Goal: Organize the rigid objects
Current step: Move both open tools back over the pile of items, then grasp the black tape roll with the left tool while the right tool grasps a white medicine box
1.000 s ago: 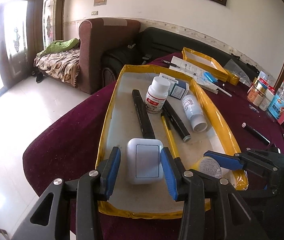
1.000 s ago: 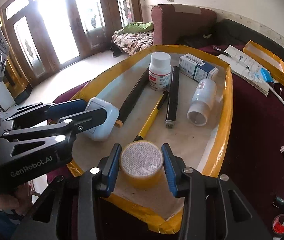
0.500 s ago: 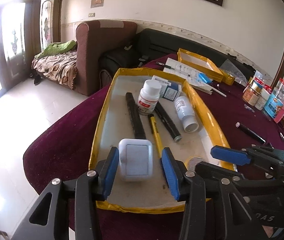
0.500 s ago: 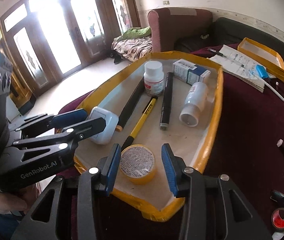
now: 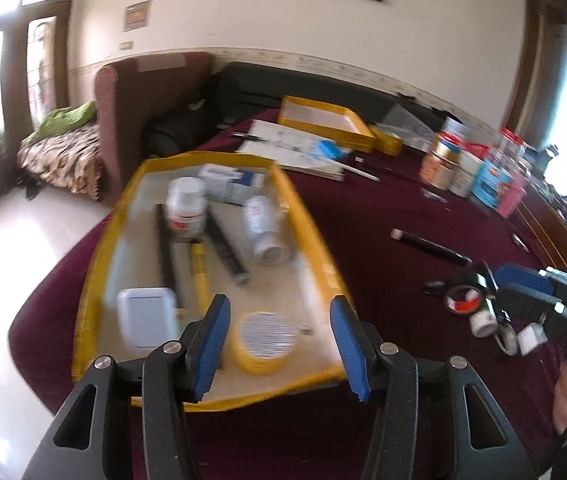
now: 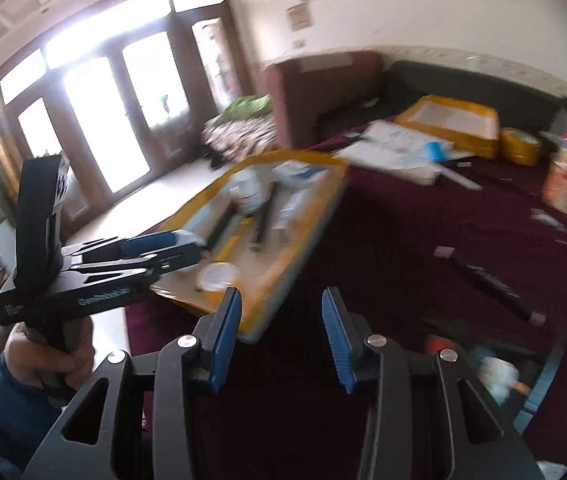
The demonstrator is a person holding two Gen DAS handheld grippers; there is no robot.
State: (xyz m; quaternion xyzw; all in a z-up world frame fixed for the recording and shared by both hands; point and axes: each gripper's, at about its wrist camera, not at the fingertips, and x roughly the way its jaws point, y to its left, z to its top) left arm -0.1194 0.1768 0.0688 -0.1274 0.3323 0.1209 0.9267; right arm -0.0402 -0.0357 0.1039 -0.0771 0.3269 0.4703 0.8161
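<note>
A yellow-rimmed tray (image 5: 308, 220) on the maroon tablecloth holds a white switch box (image 5: 145, 320), a yellow tape roll (image 5: 264, 340), two white bottles, dark pens and a yellow pen. My left gripper (image 5: 279, 344) hangs over the tray's near end with its jaws opening. The roll shows between its fingers but lies in the tray, untouched by the pads; the white box sits just left of them. My right gripper (image 6: 281, 336) is open and empty over bare cloth right of the tray (image 6: 315, 216). In the left wrist view the right gripper (image 5: 519, 286) hovers by a cluster of small items.
A black pen (image 5: 431, 246) lies on the cloth right of the tray. A red tape roll (image 5: 463, 302) and small white pieces sit near the right gripper. Papers, a second yellow tray (image 5: 323, 122) and several jars stand at the back. A sofa and armchair lie beyond.
The left gripper let go of the white box and shifted right, widening. The right gripper drew away from the yellow roll, left it in the tray and swung right over the cloth.
</note>
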